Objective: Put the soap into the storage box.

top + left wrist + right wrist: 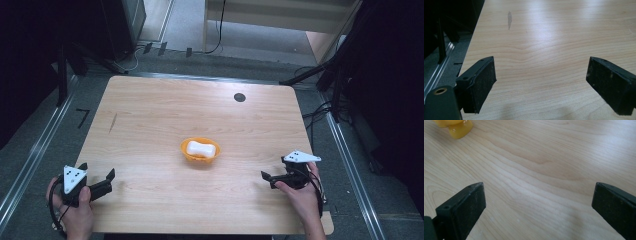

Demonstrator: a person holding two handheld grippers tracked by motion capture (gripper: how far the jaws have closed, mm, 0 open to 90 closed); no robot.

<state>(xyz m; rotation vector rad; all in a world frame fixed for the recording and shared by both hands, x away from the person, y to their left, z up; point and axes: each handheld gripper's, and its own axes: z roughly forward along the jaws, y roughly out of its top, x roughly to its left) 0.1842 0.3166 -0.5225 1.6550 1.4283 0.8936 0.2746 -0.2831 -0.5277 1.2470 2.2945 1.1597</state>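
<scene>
Orange bowl (455, 127) cropped at frame edge (white lump (201, 148) inside, identity unclear)

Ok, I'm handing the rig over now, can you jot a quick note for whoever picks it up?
Left gripper: open, holding nothing, low at the near left of the table.
Right gripper: open, holding nothing, at the near right.
Orange bowl sits mid-table with a white soap-like block inside.
Done: nothing gripped so far.
Left: probably reaching in to the bowl and block, both untouched.
</scene>
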